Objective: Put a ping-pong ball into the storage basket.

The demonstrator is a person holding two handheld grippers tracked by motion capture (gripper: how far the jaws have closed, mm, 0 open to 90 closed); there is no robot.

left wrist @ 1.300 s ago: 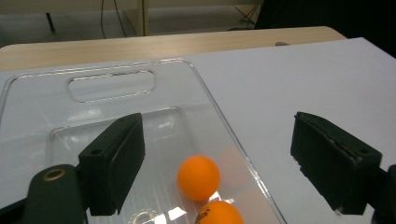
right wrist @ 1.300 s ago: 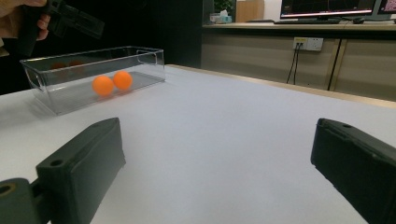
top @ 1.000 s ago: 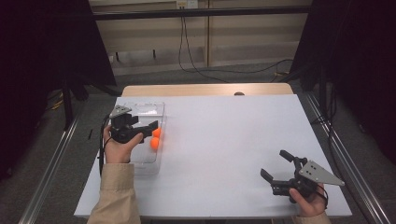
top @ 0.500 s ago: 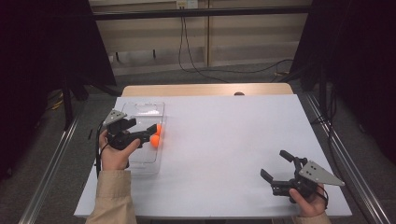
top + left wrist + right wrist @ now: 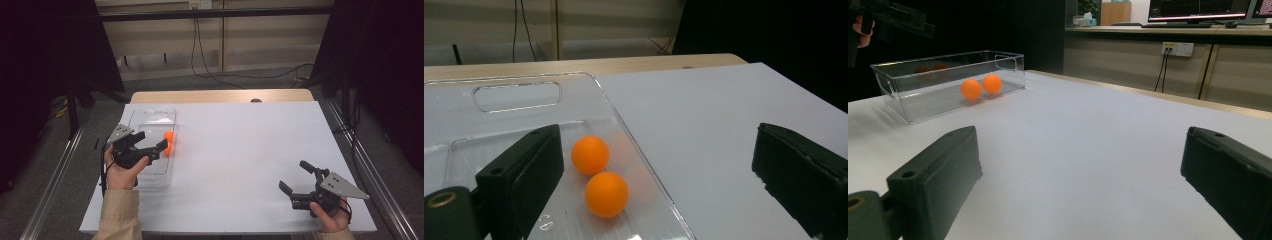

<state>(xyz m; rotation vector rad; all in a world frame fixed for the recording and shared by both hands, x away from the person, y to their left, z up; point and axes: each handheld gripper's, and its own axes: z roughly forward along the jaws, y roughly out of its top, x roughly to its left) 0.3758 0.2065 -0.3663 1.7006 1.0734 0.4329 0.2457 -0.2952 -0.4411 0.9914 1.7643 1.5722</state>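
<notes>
From the high view, a white table (image 5: pixel 235 165) carries a clear plastic bin (image 5: pixel 150 120) near its left edge, and two orange balls (image 5: pixel 168 141) lie inside against the bin's right wall, touching or nearly touching each other. The left gripper (image 5: pixel 152 145) hangs over the bin's near half, held by the person's left hand (image 5: pixel 122 170); its jaws have just been opening and stand wide with nothing between them, one tip just beside the balls. The right gripper (image 5: pixel 295 180) rests well apart near the table's near right corner, jaws spread and empty, with bare table between it and the bin. A strip of wooden tabletop (image 5: pixel 220 96) shows beyond the white surface, and cables (image 5: pixel 210 60) trail across the floor behind. In the left gripper view, the nearer ball (image 5: pixel 606 194) and the farther ball (image 5: pixel 590 154) sit on the bin's floor close to its right wall; the left jaw stands inside the bin beside them and the right jaw over open table outside the wall. In the right gripper view, the bin (image 5: pixel 913 100) stands far off to the left with both balls (image 5: pixel 981 87) at its nearer end, and nothing lies between the wide-open jaws.
</notes>
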